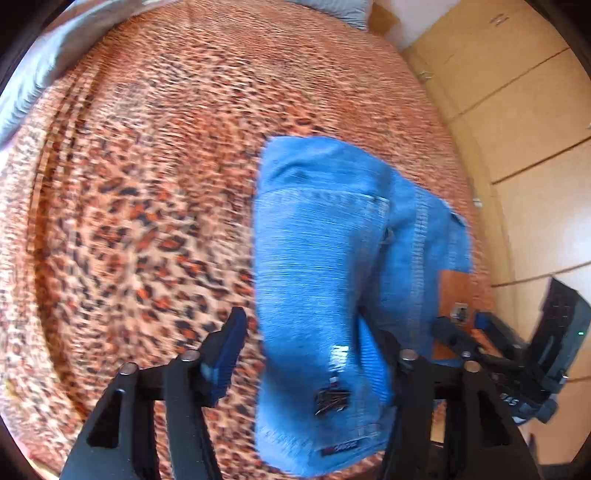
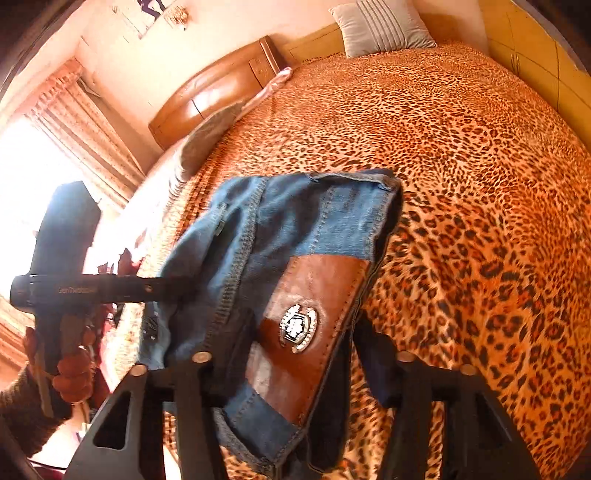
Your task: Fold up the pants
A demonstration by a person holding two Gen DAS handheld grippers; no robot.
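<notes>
One pillow [image 2: 380, 27] beyond folded pants [image 2: 280, 236]

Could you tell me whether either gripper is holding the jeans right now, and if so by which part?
Neither: the left gripper and right gripper stand open above the folded jeans on the leopard-print bedspread.

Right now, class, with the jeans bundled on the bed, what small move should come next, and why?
Probably lower the left claw and press the jeans flat: they lie folded on the leopard bedspread, both claws open and holding nothing, yet the bundle looks lumpy.
</notes>
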